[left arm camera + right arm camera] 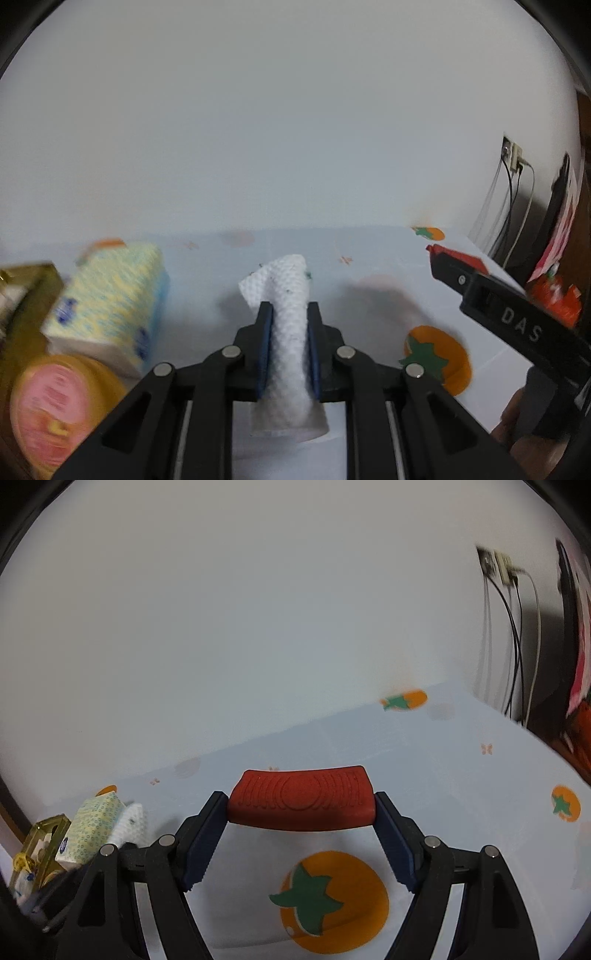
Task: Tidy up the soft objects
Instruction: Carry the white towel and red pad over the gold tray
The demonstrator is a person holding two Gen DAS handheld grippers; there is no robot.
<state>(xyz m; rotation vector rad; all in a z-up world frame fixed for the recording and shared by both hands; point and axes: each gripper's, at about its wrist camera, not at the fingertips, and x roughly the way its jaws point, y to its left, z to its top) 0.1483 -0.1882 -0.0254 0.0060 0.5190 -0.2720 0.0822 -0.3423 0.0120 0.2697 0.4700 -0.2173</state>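
Note:
My left gripper (289, 314) is shut on a white textured cloth (288, 295), held above the pale tablecloth (369, 295). My right gripper (301, 801) is shut on a red ribbed soft pad (301, 799), held above the tablecloth (461, 775). The right gripper shows in the left wrist view (443, 258) at the right, with the red pad (458, 258) at its tip. The white cloth also shows in the right wrist view (131, 825) at the left.
A yellow-and-blue patterned tissue pack (107, 306) lies at the left, beside a yellow-green box (26, 295) and a round orange lid with pink label (55, 402). Pack (94, 827) and box (40, 845) also show in the right view. Cables (513, 210) hang at the wall.

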